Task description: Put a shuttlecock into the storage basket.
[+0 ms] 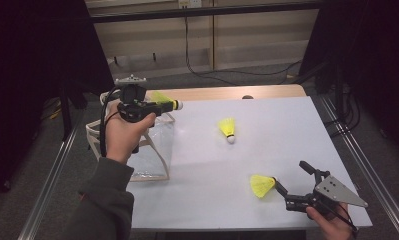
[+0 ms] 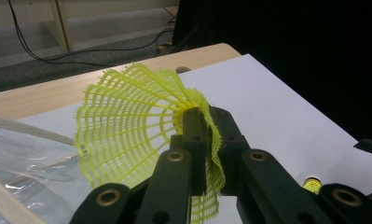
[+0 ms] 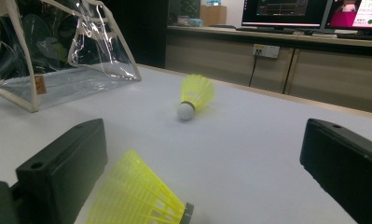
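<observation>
Table (image 1: 287, 150), one: white top, wooden far edge. Bag (image 1: 154, 150), one: clear soft plastic with pale trim, standing open at the table's left edge; likely limp and prone to shift when nudged. Grippers, two. Left gripper (image 1: 159, 106), raised above the bag, jaws clamped tight on the skirt of a shuttlecock (image 2: 127, 126), cork pointing right; the mesh visibly buckles between the pads. Right gripper (image 1: 294, 182), low at the near right corner, jaws spread wide, holding nothing; a second shuttlecock (image 1: 262, 185) lies between them, just beside one jaw. Shuttlecocks, three: yellow plastic skirts, white cork tips; the third (image 1: 228, 129) lies loose mid-table. Judged very light, springy, easily crushed; best taken at the firm cork or neck, gently at the skirt.
</observation>
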Demonstrator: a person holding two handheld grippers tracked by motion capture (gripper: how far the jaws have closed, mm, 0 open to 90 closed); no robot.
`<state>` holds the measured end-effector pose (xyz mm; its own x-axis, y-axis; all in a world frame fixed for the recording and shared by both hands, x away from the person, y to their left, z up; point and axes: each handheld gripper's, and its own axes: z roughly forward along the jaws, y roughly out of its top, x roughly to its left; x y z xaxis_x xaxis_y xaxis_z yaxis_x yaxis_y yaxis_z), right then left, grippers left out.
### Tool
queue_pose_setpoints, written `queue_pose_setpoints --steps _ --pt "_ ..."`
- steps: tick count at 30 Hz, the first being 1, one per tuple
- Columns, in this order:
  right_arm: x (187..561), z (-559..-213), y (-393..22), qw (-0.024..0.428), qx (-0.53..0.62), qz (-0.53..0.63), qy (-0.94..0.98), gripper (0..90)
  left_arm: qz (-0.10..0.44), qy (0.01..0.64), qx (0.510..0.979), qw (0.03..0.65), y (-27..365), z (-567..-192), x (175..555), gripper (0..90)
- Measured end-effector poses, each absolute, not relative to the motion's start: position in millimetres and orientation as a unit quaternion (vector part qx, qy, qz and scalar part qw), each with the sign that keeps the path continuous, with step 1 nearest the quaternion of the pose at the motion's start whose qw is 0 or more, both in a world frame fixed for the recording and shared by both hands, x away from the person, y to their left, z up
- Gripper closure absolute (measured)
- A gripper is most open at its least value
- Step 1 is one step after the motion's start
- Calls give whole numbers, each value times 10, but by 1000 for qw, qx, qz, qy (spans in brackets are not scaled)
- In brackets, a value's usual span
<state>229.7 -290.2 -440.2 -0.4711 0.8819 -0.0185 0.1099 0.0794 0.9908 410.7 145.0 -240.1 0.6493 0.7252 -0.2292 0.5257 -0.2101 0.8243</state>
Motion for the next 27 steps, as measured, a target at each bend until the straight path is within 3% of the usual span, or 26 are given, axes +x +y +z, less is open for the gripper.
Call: queue_pose_setpoints --steps 27 --pt "2299 -4404 -2901 344 382 560 650 6 130 434 758 469 1740 -2402 4170 858"
